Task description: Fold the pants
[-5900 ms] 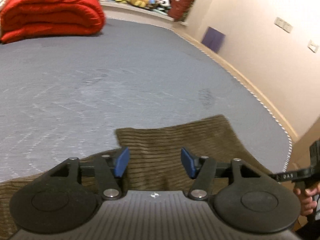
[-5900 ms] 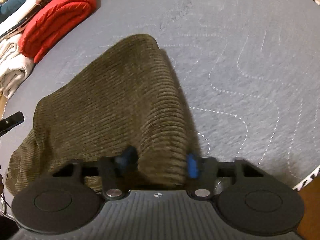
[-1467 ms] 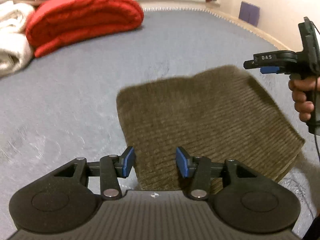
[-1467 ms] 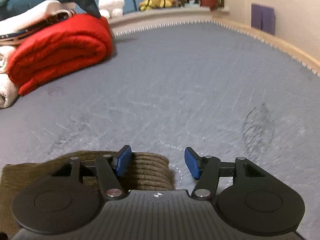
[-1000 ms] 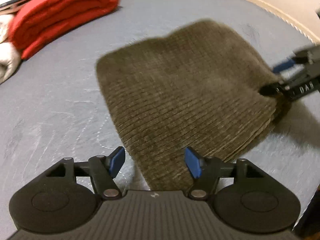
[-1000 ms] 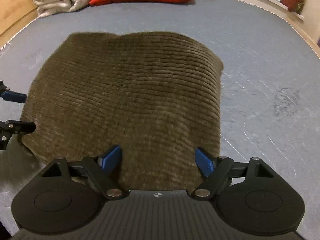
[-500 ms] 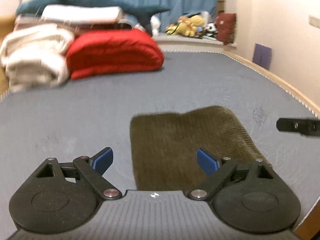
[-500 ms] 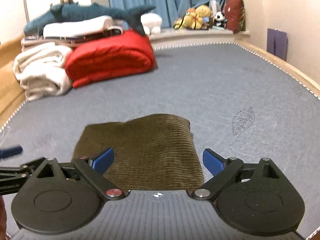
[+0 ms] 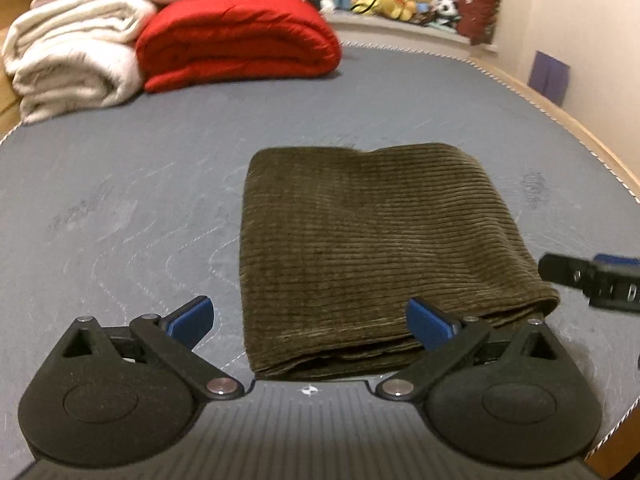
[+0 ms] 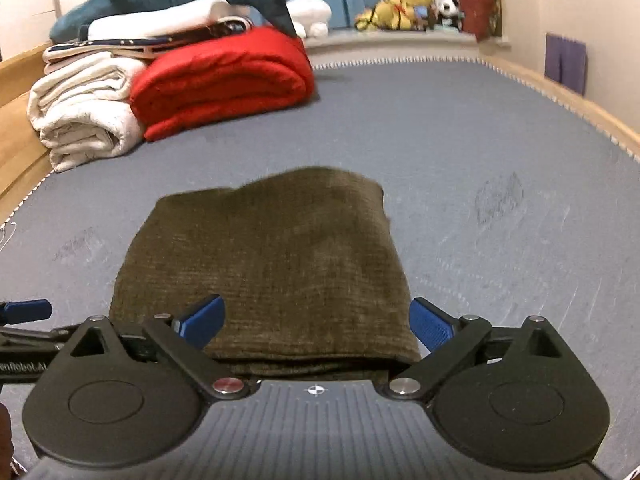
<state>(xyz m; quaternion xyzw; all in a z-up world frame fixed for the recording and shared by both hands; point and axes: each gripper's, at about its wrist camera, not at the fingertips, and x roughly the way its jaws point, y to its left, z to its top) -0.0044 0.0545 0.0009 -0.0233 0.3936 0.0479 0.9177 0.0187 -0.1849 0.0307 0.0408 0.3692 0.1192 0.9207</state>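
folded olive corduroy pants (image 9: 372, 248) lying flat on the grey quilted mattress (image 9: 120, 184), stacked layers showing at the near edge. left gripper (image 9: 310, 322) just short of that edge, jaws opening wide, nothing pinched (blue pads clear of the cloth). right gripper (image 10: 316, 322) likewise at the near edge, spread wide, empty. beyond the pants, a red rolled duvet (image 10: 224, 80) beside cream blankets (image 10: 84, 108).

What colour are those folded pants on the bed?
Olive-brown, ribbed corduroy pants; clearest in the left wrist view.
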